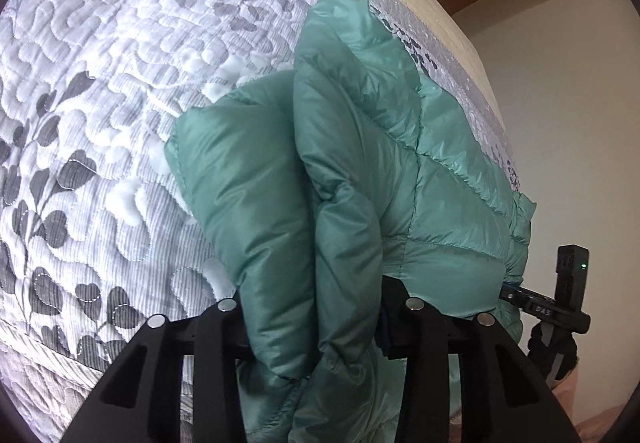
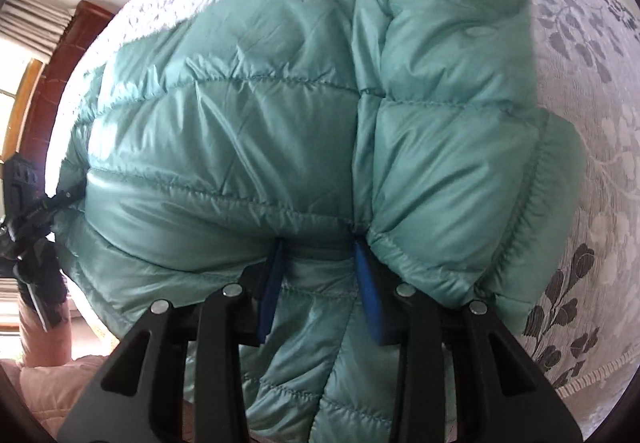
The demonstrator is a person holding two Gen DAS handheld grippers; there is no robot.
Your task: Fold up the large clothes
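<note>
1. The teal puffer jacket (image 2: 248, 115) lies bunched on a bed covered by a grey-and-white quilted leaf-print bedspread (image 1: 100, 91); its near edge is lifted off the bed by both tools.
2. The right gripper (image 2: 320, 279) is clamped on a quilted fold of the jacket — the blue pads (image 2: 366, 283) press in from each side, the jaws narrow.
3. The left gripper (image 1: 316, 307) holds a thick doubled roll of the jacket, likely a sleeve or side panel, between its black fingers; the fabric fills the gap, and only a sliver of one pad shows.
4. Seen from the left wrist, the right gripper's body and a gloved hand (image 1: 554, 347) sit just beyond the jacket's far edge.
5. Step in hand, as I judge it: a 2-handed carry of 1 edge, partway into a fold, with the jacket not yet flat.
6. The next move calls for keeping both grips firm and level, bringing the held edge over the body of the jacket and laying it down evenly — slippery, puffy fabric may spring back or slide.
</note>
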